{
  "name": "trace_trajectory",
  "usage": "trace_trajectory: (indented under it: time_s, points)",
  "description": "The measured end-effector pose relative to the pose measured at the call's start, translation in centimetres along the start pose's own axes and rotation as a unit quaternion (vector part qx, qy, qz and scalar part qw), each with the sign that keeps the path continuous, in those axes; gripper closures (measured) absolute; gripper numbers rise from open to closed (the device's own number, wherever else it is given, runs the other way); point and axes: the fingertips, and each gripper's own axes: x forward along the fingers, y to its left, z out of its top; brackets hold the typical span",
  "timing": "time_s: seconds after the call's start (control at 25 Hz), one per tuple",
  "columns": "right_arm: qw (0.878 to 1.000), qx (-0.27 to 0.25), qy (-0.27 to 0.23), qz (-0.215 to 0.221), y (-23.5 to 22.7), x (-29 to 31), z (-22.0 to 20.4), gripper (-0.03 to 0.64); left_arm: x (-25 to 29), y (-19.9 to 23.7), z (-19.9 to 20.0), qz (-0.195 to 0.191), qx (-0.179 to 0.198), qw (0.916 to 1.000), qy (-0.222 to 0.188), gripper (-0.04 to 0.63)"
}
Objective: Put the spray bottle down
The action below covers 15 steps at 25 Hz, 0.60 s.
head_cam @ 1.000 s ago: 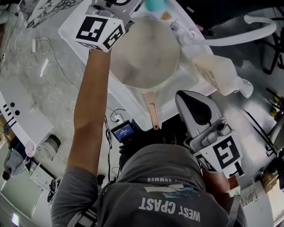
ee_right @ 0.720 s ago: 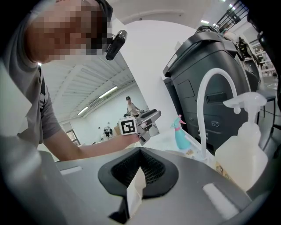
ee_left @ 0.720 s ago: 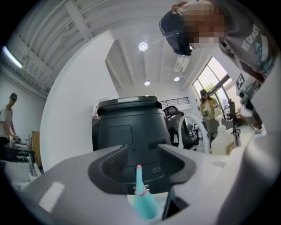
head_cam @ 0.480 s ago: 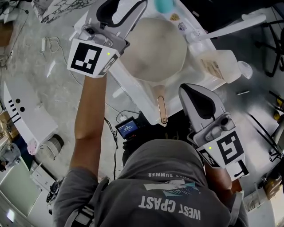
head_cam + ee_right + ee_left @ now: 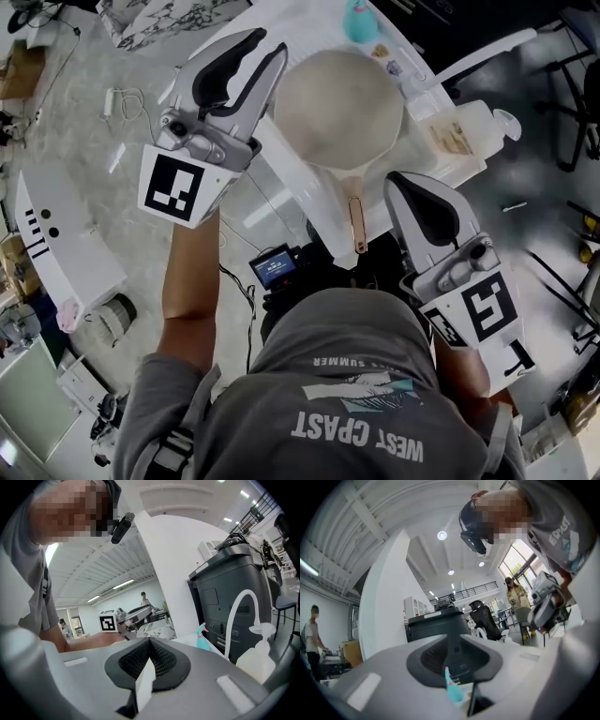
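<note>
**A:** Where is the spray bottle (image 5: 359, 21)?

**B:** It stands upright on the far side of the white table (image 5: 305, 202), just beyond the pan (image 5: 337, 103). It is smooth teal plastic, fat at the base and tapering to a thin neck. Neither claw touches it.

**A:** And the claws?

**B:** The left gripper (image 5: 270, 43) has just been closing. Its grey shells and ribbed black pads (image 5: 433, 656) leave only a narrow slot with nothing in it, and the bottle shows far off through the gap. The right gripper (image 5: 401, 187) has its ribbed pads together at the tips and holds nothing.

**A:** What else is on the table?

**B:** The pan is round and matt beige inside, with a slim wooden-looking handle (image 5: 355, 223) pointing at the near edge. To its right lies a milky plastic jug (image 5: 459, 131), and a white tube (image 5: 487, 52) arcs behind it.

**A:** Is there room to move?

**B:** The left gripper hangs over the table's left edge, with mottled grey floor (image 5: 84, 141) open beyond. The right gripper sits off the near corner, beside the handle but apart from it.
</note>
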Motion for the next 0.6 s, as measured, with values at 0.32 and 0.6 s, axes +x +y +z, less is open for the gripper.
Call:
trace_trajectory:
  time_s: [0.32, 0.6]
  points:
    - [0.998, -0.054, -0.024, 0.000, 4.6, -1.7, 2.7, 0.617, -7.0, -2.1, 5.5, 0.012, 0.007, 0.9999, 0.006, 0.591]
    - [0.992, -0.121, -0.026, 0.000, 9.0, -2.8, 4.5, 0.617, -13.4, -3.9, 8.6, 0.024, -0.003, 0.9995, 0.018, 0.591]
